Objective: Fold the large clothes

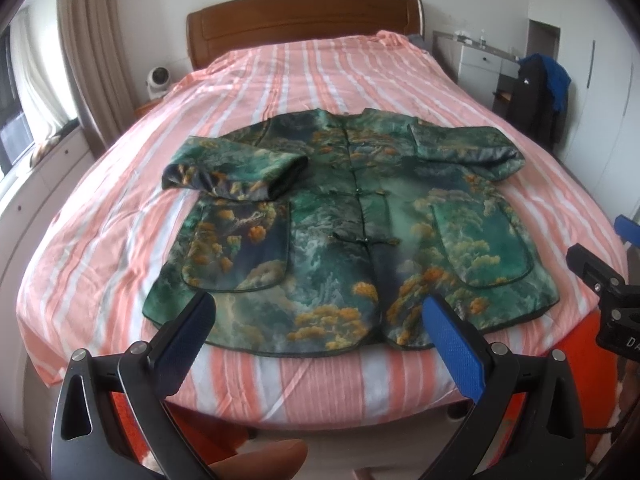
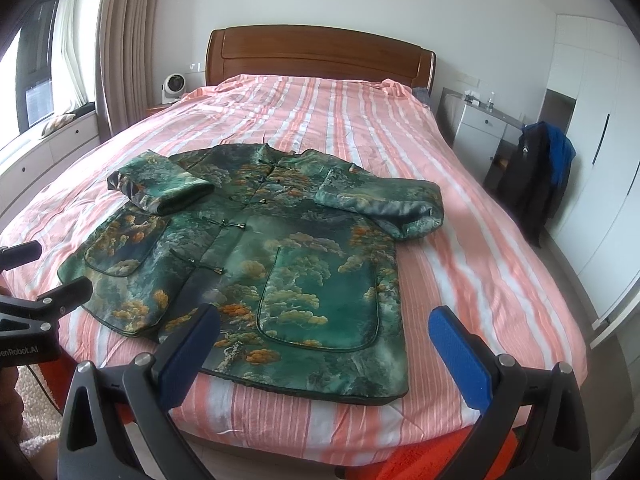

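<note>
— Where did you have the jacket?

— It lay flat and face up on the bed, close to the foot edge, its hem nearly at that edge and its collar toward the wooden headboard. The green print with orange patches ran down a row of knot buttons at the middle. Both sleeves were folded in across the chest: one sleeve lay on the side toward the window, the other sleeve on the side toward the wardrobe. Two patch pockets sat lower on the front.

— And what were your grippers doing?

— Your left gripper hung over the foot edge of the bed with its jaws spread wide and nothing between them, the hem showing in the gap. Your right gripper was likewise spread wide and empty, above the hem corner nearer the wardrobe. Neither one touched the cloth as far as the views showed.

— What lay around it?

— The striped pink-and-white bed cover was bare on either side of the jacket. A small white fan stood beside the headboard, and dark and blue clothes hung by the white cabinets.
</note>
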{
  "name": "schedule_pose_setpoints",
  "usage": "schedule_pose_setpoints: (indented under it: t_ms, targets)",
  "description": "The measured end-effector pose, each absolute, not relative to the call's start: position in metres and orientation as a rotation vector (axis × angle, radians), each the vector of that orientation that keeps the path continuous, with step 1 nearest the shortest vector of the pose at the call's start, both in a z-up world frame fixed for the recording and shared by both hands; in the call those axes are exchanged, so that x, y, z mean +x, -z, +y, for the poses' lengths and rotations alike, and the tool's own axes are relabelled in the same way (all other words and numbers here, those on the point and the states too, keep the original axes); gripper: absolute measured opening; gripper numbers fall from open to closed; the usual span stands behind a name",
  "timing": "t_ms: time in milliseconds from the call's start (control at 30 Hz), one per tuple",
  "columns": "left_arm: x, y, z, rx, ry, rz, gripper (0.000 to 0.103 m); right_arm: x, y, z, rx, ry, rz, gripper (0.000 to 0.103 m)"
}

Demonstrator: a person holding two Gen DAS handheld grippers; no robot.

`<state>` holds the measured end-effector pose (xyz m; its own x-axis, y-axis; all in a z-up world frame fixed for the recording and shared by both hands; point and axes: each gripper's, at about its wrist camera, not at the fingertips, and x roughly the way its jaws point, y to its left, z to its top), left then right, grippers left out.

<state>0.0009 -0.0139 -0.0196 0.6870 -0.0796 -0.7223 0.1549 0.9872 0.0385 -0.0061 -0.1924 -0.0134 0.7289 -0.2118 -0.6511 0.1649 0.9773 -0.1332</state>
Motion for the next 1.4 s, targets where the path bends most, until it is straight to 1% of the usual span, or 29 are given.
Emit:
schedule_pose_setpoints:
  t_ms: [633,967,1400]
  targets:
    - [0.003,0.025,-0.013,0.101,0.13,0.823,0.103,-0.004,0.017,-0.199,-0.059,0.229,0.745,0.103]
    - [0.003,0.026,-0.006,0.093,0.124,0.818,0.103,-0.005,0.02,-0.187,-0.062,0.185,0.746,0.103]
    - [0.006,0.032,-0.017,0.121,0.145,0.847,0.103,-0.006,0.031,-0.19,-0.037,0.163,0.772,0.103]
